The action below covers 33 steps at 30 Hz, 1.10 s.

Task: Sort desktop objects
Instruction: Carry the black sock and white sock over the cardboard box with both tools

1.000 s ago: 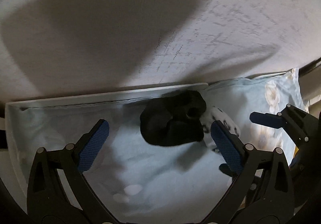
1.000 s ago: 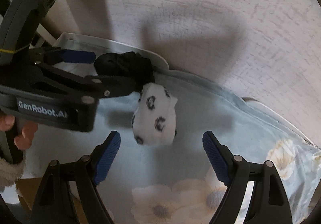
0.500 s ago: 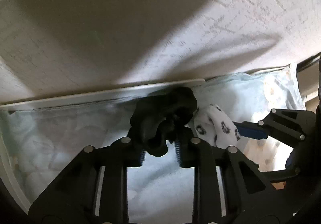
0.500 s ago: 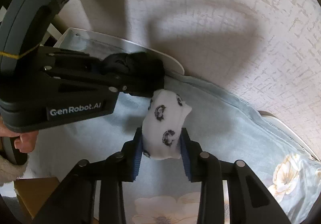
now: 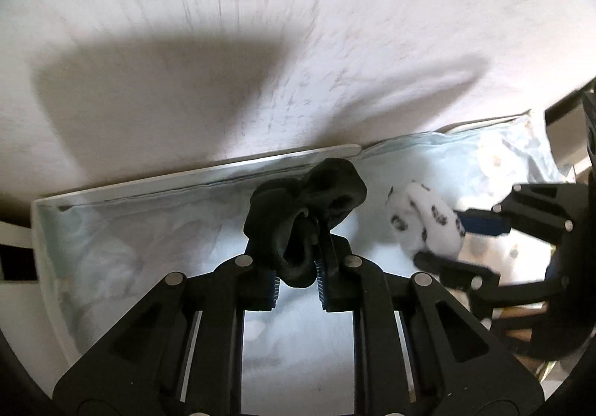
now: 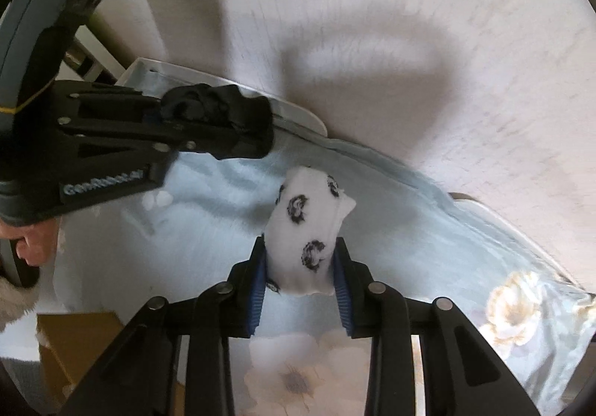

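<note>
Both of my hand-held grippers have closed since a second ago: their jaws stood wide over the two bundles then, and now each one has a bundle pinched and raised a little off the bedsheet.

My left hand-held gripper [image 5: 297, 280] is clamped tight on the black sock bundle [image 5: 303, 215]. The lower end of the bundle sits squeezed between the blue pads, and the rest bulges out beyond the fingertips toward the far edge of the bed, where the white bed rail [image 5: 193, 175] meets the wall [image 5: 298, 43].

My right hand-held gripper [image 6: 300, 283] holds the white sock bundle [image 6: 305, 233], the one with black printed motifs. Its jaws have just been closing and now stand narrow, pressing the bundle's sides; most of it sticks out past the fingertips. In the left wrist view the same white bundle shows to the right of the black one, apart from it.

Both bundles hang over the pale blue flowered bedsheet [image 6: 428, 248], near its far edge by the wall.

Both hand-held grippers point steeply down at the bed, side by side, the left one reaching in from the left edge of the right wrist view. My left hand [image 6: 33, 243] shows below its body, fingers wrapped on the handle, with a fuzzy sleeve cuff [image 6: 15, 300] beneath. A brown cardboard box [image 6: 80, 337] sits at the near left edge.
</note>
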Motion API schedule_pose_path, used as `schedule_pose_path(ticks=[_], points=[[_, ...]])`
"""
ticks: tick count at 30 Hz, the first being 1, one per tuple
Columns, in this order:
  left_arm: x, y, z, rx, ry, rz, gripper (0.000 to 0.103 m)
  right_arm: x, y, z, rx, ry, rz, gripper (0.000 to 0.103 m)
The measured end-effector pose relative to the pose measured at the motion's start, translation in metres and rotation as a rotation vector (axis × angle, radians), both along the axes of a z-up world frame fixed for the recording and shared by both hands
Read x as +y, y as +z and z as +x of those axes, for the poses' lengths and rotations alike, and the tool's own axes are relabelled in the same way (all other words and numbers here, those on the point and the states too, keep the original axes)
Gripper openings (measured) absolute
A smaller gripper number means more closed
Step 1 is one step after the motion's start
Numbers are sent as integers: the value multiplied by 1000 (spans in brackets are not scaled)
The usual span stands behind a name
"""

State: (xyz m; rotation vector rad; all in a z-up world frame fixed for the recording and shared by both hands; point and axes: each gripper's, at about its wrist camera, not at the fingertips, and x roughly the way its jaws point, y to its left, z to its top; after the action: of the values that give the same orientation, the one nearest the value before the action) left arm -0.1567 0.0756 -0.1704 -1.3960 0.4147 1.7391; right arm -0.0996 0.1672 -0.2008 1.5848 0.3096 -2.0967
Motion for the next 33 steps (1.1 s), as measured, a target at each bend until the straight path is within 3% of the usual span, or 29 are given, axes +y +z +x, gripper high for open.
schedule_pose_path(ticks=[7, 12, 15, 22, 28, 33], points=[[-8, 55, 31, 74, -85, 14, 14, 19, 54, 8, 38, 9, -16, 30], [-16, 103, 62, 117, -122, 32, 14, 41, 97, 37, 58, 24, -29, 30], [-44, 123, 84, 140, -143, 44, 14, 44, 118, 65, 85, 55, -22, 30], [-73, 172, 132, 167, -200, 50, 13, 52, 145, 116, 121, 125, -13, 30], [-89, 183, 180, 169, -252, 49, 14, 59, 146, 169, 113, 175, -10, 30], [-103, 156, 221, 121, -285, 9, 14, 60, 121, 212, 68, 191, -16, 30]])
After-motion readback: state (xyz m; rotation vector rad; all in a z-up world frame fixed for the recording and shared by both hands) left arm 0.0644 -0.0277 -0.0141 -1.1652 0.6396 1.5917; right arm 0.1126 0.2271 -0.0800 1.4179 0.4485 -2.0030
